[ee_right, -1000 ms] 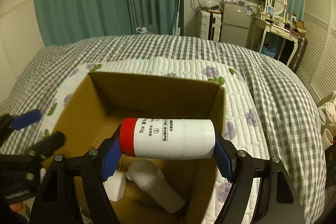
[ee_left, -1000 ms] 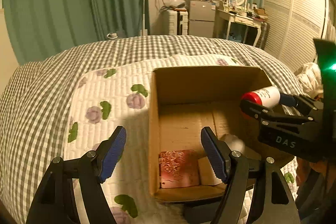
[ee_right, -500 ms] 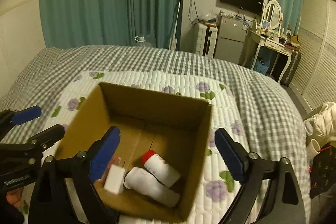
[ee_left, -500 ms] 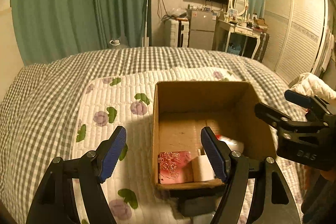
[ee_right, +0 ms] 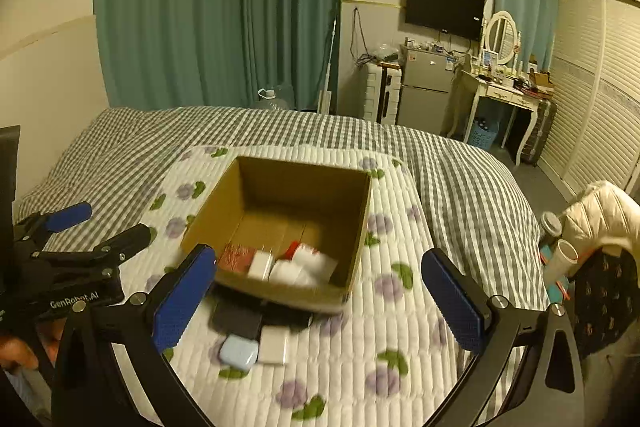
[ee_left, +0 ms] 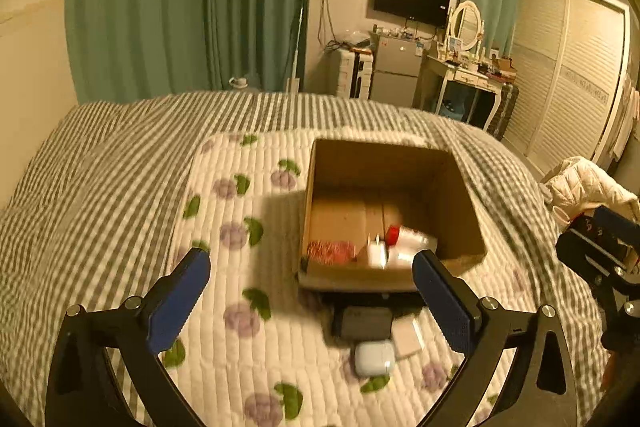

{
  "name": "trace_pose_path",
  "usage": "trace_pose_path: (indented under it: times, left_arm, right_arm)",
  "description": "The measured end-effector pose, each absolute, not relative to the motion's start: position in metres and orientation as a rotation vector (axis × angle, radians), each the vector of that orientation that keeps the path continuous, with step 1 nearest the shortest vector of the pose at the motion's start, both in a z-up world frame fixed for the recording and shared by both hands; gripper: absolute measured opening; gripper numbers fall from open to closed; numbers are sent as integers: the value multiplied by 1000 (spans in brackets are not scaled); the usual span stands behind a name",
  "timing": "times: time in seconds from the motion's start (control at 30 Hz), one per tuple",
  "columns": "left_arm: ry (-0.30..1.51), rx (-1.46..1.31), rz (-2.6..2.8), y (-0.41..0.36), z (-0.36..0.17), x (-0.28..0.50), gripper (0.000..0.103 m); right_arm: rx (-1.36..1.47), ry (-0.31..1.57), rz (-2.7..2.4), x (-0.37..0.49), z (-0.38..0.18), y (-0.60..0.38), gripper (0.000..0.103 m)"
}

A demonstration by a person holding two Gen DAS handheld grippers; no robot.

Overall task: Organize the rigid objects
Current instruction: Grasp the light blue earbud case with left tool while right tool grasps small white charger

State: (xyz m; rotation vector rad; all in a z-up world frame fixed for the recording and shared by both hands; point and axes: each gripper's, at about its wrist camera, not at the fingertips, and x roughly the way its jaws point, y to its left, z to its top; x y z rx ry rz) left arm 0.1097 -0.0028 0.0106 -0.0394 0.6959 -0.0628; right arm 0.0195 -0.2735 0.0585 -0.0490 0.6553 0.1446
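Your left gripper (ee_left: 310, 301) and right gripper (ee_right: 318, 297) gape wide and empty above the quilt (ee_right: 360, 367); the bottle (ee_right: 310, 257) lies boxed (ee_right: 280, 293), three small cases (ee_right: 250, 341) outside remain.

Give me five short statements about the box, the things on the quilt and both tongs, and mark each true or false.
1. The red-capped bottle lies inside the cardboard box. True.
2. The right tongs are shut on the bottle. False: they are open and hold nothing.
3. A pale blue case lies on the quilt outside the box, on its near side. True.
4. The left tongs grip the dark flat object. False: they are open and empty, and it lies on the quilt.
5. The box is empty. False: besides the bottle it holds a red patterned item and a small white block.
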Motion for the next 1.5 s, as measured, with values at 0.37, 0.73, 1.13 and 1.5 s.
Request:
trace_pose_path:
  times: [0.37,0.73,1.13,1.5]
  left_arm:
    - [793,-3,-54,-16,-84,101,103]
    - [967,64,-150,-62,-174,113,103]
    - [963,36,-264,-75,-172,111,54]
    - [924,-11,-122,-1,-147,107,54]
  right_arm:
    - [-34,853,83,31,-60,-286,103]
    - [-43,940,9,65,-106,-287,103]
    - [17,941,-8,68,-115,-293,103]
    - [-34,950,125,63,-123,-257,103]
